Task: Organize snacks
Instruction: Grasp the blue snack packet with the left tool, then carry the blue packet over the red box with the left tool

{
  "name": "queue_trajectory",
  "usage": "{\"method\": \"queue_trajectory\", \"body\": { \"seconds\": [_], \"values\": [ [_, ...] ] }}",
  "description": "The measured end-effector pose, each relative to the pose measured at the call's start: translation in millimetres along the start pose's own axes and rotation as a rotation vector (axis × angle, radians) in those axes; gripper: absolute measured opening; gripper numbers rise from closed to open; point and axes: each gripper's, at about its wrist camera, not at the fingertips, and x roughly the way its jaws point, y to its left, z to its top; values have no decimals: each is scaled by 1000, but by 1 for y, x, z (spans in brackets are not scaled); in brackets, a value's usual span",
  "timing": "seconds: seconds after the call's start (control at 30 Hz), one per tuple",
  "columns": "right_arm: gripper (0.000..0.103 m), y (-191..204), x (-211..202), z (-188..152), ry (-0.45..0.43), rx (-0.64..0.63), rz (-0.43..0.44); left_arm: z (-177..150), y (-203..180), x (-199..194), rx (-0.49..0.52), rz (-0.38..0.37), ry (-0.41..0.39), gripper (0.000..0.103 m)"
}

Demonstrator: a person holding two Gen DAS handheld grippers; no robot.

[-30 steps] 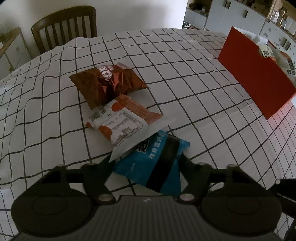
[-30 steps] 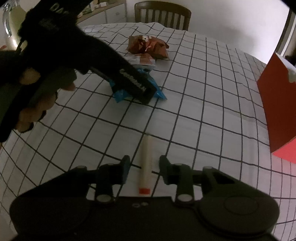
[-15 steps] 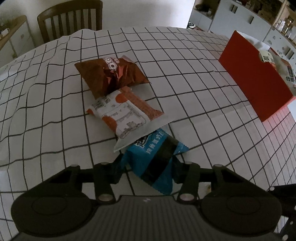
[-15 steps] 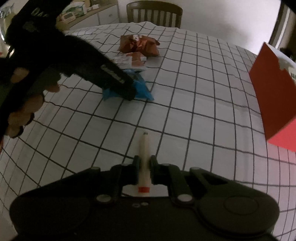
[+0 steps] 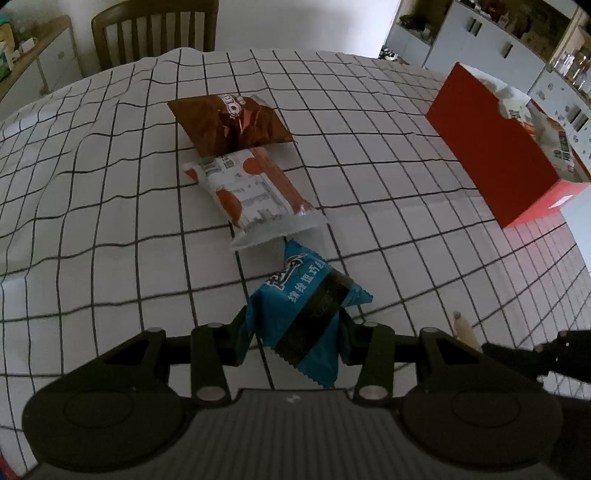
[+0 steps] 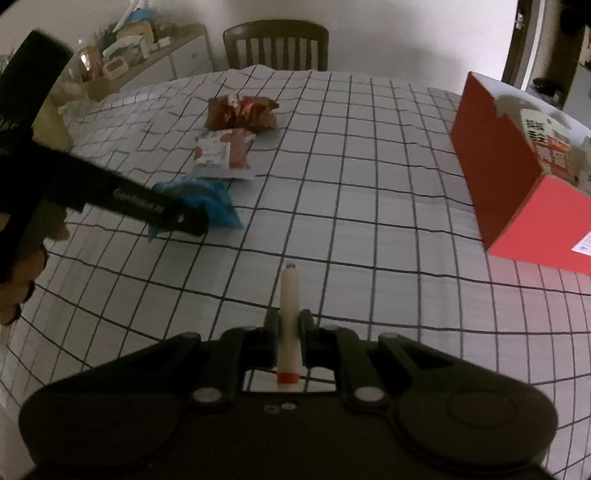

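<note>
My left gripper (image 5: 293, 332) is shut on a blue snack packet (image 5: 310, 306) and holds it just above the checked tablecloth; it also shows in the right wrist view (image 6: 207, 199). My right gripper (image 6: 289, 325) is shut on a cream sausage stick with a red band (image 6: 288, 314), its tip showing in the left wrist view (image 5: 461, 325). An orange-and-white packet (image 5: 255, 195) and a brown chip bag (image 5: 231, 122) lie beyond the blue one. A red box (image 5: 495, 162) holding packets stands at the right, also in the right wrist view (image 6: 517, 177).
A wooden chair (image 5: 155, 33) stands at the table's far side. A sideboard with clutter (image 6: 122, 55) is at the far left. White cabinets (image 5: 480, 40) stand behind the red box. The tablecloth (image 6: 351, 184) is rumpled at the left.
My left gripper closed on the blue packet and pulled it back, off from under the orange-and-white packet. My right gripper closed on the sausage stick and lifted it.
</note>
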Motion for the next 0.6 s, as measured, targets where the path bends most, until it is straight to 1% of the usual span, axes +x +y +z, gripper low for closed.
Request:
{"method": "queue_trajectory", "body": {
  "seconds": [0.3,0.6],
  "values": [
    [9,-19,-28,2,-44,28,-3,-12,-25,-26,17,-12,-6,44],
    [9,-44,-60,7,-94,33,1,-8,-64,-58,29,-47,-62,44]
  ]
}}
